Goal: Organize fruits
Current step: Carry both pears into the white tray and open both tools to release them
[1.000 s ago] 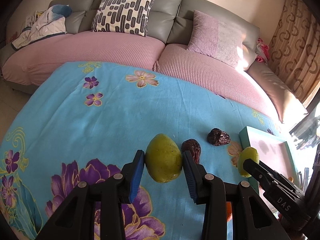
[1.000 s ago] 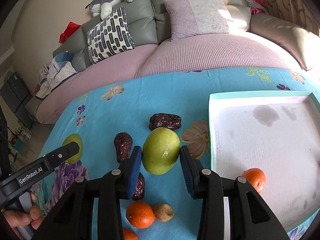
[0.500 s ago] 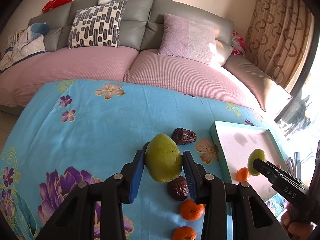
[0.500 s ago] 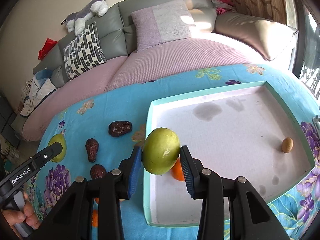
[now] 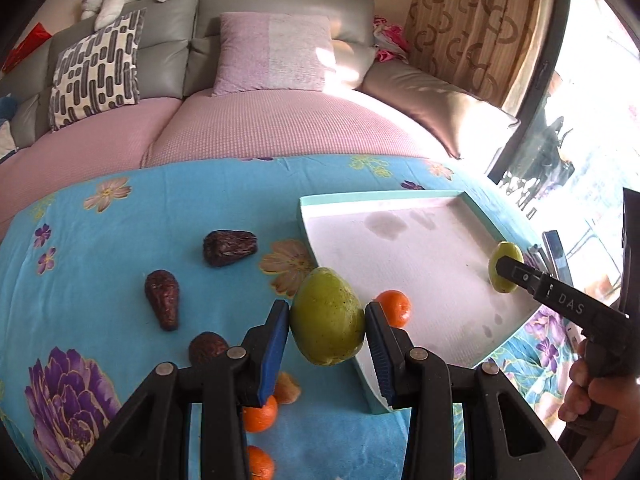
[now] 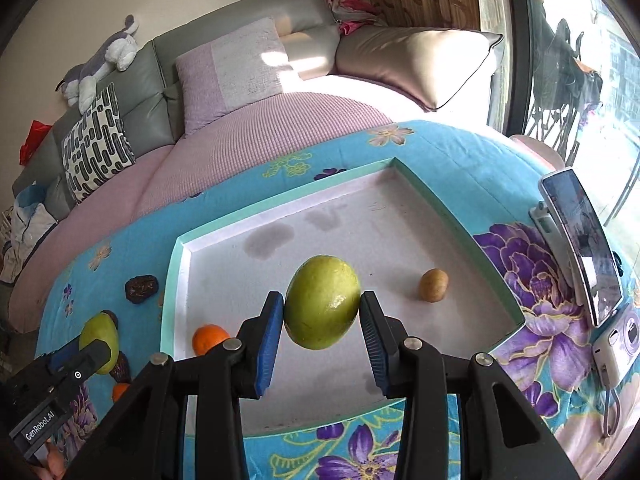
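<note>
Holding a green mango point(image 5: 327, 321) in the left gripper point(image 5: 327, 326) and another mango point(image 6: 322, 307) in the right gripper point(image 6: 322, 312); both sets of jaws pinch their fruit across the middle, no slack visible.

Risks as I see them:
- Smooth, rounded skin on flat pads. A tilt or fast swing could roll a mango out.
- Right mango hangs over the tray point(image 6: 472, 236) floor. Dropped from height, it could bounce into the small brown fruit point(image 6: 433, 285) or the orange point(image 6: 209, 338).
- Left mango sits over the tray's near-left rim, just beside that orange. Lowering straight down may clip the rim.
- Two grippers converging on one tray could collide.

Room: tray centre and far side are bare. Phone point(image 6: 580, 248) and small camera point(image 6: 618, 344) stand just right of the tray, so I'd keep the right gripper inboard. Dates point(image 5: 230, 242) and oranges point(image 5: 260, 418) litter the cloth to the left.
</note>
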`<state>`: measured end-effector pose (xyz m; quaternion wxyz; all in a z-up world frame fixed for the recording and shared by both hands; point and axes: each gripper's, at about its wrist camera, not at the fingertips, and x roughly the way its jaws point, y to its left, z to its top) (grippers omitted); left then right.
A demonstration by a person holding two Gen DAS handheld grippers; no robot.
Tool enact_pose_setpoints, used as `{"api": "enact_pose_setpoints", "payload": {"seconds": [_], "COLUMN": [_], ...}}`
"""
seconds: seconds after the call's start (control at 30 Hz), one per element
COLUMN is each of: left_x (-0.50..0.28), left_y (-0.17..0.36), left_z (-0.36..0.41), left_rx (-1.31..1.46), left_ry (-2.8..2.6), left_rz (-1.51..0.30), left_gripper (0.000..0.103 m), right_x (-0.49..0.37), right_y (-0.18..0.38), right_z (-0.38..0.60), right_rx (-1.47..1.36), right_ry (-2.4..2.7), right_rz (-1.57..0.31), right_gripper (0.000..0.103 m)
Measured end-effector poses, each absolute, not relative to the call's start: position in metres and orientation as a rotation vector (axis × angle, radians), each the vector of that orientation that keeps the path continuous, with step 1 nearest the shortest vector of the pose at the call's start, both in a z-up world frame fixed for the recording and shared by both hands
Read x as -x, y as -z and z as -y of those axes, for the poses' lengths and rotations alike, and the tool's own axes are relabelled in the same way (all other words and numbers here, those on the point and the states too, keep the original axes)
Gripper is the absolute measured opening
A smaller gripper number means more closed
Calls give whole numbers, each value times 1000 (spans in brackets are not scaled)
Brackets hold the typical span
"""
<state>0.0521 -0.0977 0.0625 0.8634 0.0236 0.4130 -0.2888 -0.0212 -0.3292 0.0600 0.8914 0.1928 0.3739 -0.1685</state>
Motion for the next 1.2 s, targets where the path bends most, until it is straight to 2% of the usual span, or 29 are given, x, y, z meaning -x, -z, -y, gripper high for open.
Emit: {"api": "enact_pose_setpoints", "payload": {"seconds": [0.43,1.2], "left_x": [-21,-20], "left_y": [-43,-11], "left_z": [160,175], "left_rx": [-177,-250], "left_ry": [720,695], "left_rz": [-913,-982], "left_gripper": [42,42], "right_x": [42,31], "right_y": [-61,-26], "right_z": [360,366], "right_rx": [-420,-450], "right_ry": [401,350], "right_rz": [-768,-863], "right_gripper": [41,40]}}
